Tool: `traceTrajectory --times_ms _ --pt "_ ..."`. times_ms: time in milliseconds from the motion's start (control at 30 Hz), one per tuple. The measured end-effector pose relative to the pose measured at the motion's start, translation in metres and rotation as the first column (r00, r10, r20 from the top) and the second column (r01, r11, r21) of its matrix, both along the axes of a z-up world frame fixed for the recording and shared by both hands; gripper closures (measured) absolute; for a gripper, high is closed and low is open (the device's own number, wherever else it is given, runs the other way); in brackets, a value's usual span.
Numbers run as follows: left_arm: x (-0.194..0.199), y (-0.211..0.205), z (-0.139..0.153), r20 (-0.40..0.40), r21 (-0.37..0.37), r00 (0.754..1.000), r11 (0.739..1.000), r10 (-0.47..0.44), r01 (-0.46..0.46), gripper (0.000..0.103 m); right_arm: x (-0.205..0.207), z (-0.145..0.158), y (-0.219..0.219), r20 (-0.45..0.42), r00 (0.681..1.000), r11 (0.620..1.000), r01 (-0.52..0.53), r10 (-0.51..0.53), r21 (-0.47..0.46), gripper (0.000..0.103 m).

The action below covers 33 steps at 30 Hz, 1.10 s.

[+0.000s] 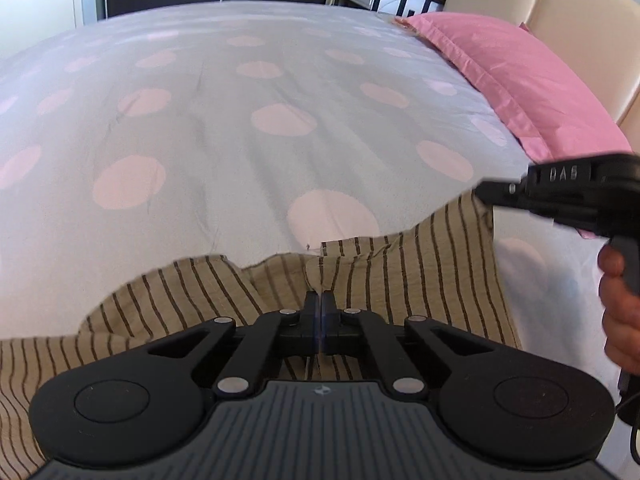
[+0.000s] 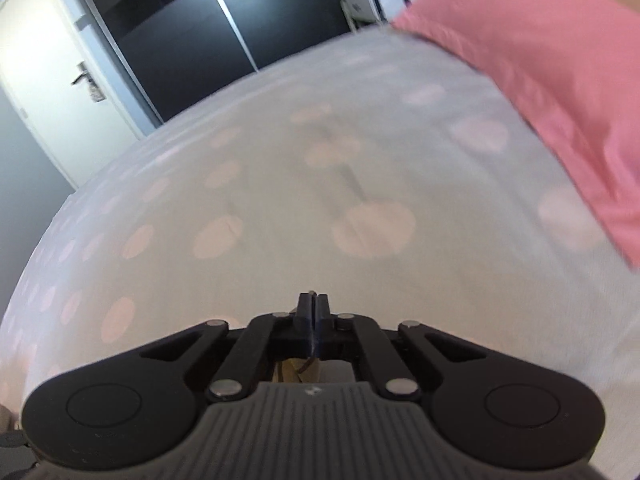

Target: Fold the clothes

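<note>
both claws were pinching the tan cotton garment with thin dark stripes [image 1: 420, 264], left claw [image 1: 321, 300] mid-edge, right claw [image 2: 313, 300] at a corner, above the grey pink-spotted bed cover [image 1: 240, 120]; keeping that held edge taut and level would probably fold it cleanly.

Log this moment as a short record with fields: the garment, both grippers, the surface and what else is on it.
garment: tan striped cloth, lifted along its top edge
left gripper: shut on the cloth's edge
right gripper: shut, a sliver of tan fabric under it
surface: dotted bedspread
also on bed: pink pillow on the right
</note>
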State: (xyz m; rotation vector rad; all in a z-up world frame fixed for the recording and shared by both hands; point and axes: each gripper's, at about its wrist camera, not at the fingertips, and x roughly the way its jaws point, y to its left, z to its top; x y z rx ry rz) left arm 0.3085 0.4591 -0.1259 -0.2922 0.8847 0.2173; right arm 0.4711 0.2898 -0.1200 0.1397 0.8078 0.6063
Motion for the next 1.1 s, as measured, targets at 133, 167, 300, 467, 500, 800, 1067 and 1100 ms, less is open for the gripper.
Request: traceTrajectory --times_ms 133,167,300,467,500,800,1067,1100 --pt "-0.009 0.004 0.014 0.024 0.031 1.0 1.0 -0.003 0.002 0.103 -0.013 0.016 0.015 0.123 0.992 0.998 -0.032 0.038 -0.051 0.102" --pt "-0.01 0.006 0.016 0.026 0.037 1.0 0.999 0.0 -0.001 0.103 -0.016 0.017 0.019 0.153 0.987 0.997 -0.034 0.045 -0.073 0.102" --pt "-0.013 0.012 0.013 0.006 0.065 0.999 0.997 0.036 -0.037 0.103 -0.029 0.014 0.038 0.218 0.975 0.992 -0.013 0.04 -0.123 0.101" --pt "-0.01 0.014 -0.007 -0.046 0.087 0.995 0.993 0.087 -0.083 0.103 -0.039 0.008 0.042 0.236 0.971 0.977 0.005 0.047 -0.214 0.057" --pt "-0.011 0.014 -0.009 -0.049 0.082 0.995 0.993 0.09 -0.086 0.102 -0.04 0.008 0.038 0.228 0.972 0.975 -0.001 0.054 -0.224 0.058" --pt "-0.059 0.014 0.007 -0.031 -0.016 0.997 0.997 0.07 -0.071 0.079 -0.051 0.005 -0.025 -0.083 0.986 0.963 -0.157 0.142 -0.221 0.062" --pt "-0.134 -0.042 0.02 -0.034 -0.166 0.996 0.983 -0.087 0.081 0.063 -0.113 0.003 -0.081 -0.239 0.952 0.922 -0.258 0.191 -0.289 0.063" --pt "-0.141 -0.05 0.018 -0.049 -0.175 0.993 0.98 -0.108 0.098 0.063 -0.122 0.003 -0.088 -0.254 0.947 0.915 -0.269 0.195 -0.3 0.063"
